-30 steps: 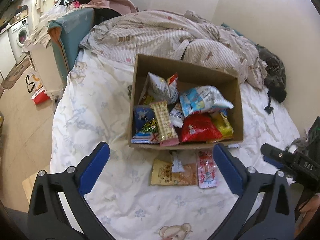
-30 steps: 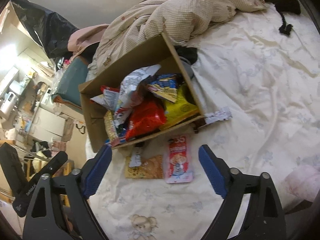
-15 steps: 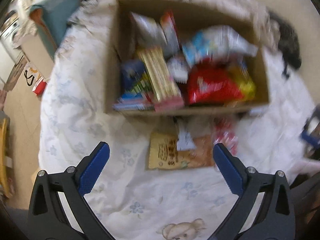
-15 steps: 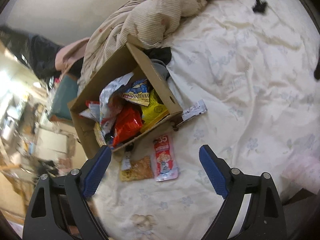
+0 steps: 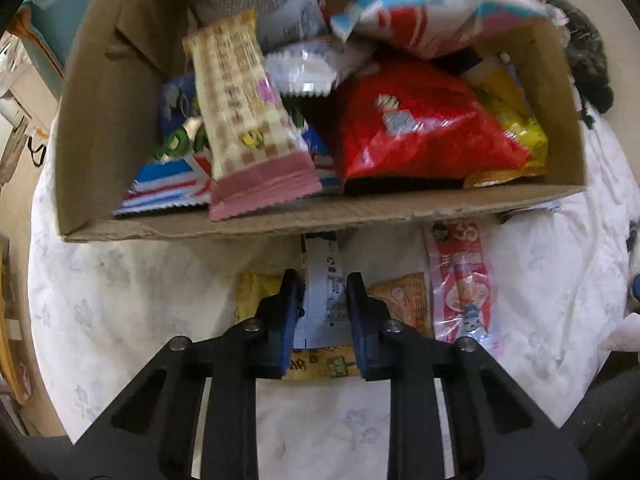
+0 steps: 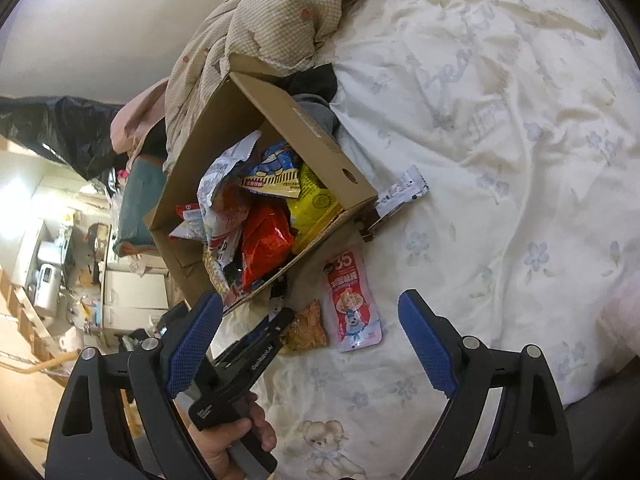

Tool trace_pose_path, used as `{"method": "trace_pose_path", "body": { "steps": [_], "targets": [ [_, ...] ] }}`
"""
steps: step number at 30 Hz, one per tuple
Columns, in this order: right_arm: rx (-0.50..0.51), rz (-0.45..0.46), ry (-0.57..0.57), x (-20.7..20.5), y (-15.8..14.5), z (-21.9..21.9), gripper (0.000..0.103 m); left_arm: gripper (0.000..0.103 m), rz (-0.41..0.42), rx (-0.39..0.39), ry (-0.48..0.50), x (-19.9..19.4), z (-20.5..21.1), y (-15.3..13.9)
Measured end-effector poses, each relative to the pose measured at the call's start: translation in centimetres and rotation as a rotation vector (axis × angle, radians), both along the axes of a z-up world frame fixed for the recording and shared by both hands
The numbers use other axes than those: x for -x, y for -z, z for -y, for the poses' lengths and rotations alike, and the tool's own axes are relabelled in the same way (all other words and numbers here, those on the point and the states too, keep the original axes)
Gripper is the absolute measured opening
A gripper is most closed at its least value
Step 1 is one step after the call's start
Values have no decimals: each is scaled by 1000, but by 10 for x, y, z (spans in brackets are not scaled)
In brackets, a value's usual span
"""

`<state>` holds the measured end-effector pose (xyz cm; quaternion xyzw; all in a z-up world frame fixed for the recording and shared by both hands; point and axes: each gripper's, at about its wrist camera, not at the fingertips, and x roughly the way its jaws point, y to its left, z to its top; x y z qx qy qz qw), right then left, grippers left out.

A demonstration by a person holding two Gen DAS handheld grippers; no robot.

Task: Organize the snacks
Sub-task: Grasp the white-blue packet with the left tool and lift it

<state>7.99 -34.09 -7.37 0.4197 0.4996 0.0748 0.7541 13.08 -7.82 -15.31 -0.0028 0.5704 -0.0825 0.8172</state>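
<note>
Left gripper (image 5: 323, 300) low over a bed (image 5: 132, 292) with a pale flowered sheet, blue pads nearly together and pinching a small white packet (image 5: 324, 280) between them. Beneath that packet, touching it, a flat orange-yellow snack bag (image 5: 404, 300) lying on the sheet. Just right of the gripper, a pink-and-red pouch (image 5: 460, 280) flat on the sheet, marked with large numerals.

Directly ahead of the gripper, an open cardboard box (image 5: 280, 220), near wall almost touching the loose packets. Inside, crowded and overlapping: a red bag (image 5: 416, 136) to the right, a yellow bag (image 5: 516, 120) at its far right side, a checked cream-and-pink wrapper (image 5: 248, 120) leaning over the near wall to the left, a blue striped packet (image 5: 168, 180) under it, a white-and-blue bag (image 5: 432, 12) at the back.

Right gripper (image 6: 310, 344) held higher, blue pads spread wide apart, holding nothing. Between and beyond its pads, the same pink pouch (image 6: 352, 300) and orange bag (image 6: 308, 324); left gripper (image 6: 276, 312) ahead to the left, gripped by a bare hand (image 6: 232, 444). Box (image 6: 320, 136) further ahead and left. Beside the box's right corner, a small white wrapper (image 6: 404, 192) on the sheet. Rumpled checked blanket (image 6: 280, 20) beyond the box.
</note>
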Motion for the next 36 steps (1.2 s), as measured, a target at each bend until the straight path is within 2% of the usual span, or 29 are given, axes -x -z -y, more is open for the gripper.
{"method": "trace_pose_path", "body": {
  "steps": [6, 12, 15, 17, 21, 26, 29, 32, 36],
  "targets": [
    [25, -14, 11, -1, 1, 1, 92, 15, -25, 43, 20, 26, -10, -29],
    [104, -89, 69, -1, 11, 11, 92, 15, -16, 103, 20, 51, -34, -71],
    [189, -137, 107, -2, 19, 18, 92, 15, 37, 116, 31, 65, -48, -97],
    [261, -178, 113, -6, 29, 19, 95, 15, 80, 144, 33, 77, -58, -113],
    [420, -220, 26, -16, 52, 2, 97, 15, 142, 160, 18, 77, -60, -124],
    [649, -100, -93, -24, 60, -30, 97, 15, 132, 211, -2, 71, -58, -122],
    [682, -2, -82, -30, 69, -39, 97, 15, 143, 214, 7, 70, -55, -123],
    [748, 45, -132, -41, 83, -46, 97, 16, 160, 208, 9, 70, -55, -125],
    [811, 117, -173, -55, 89, -56, 97, 16, 142, 248, -8, 69, -59, -123]
  ]
}}
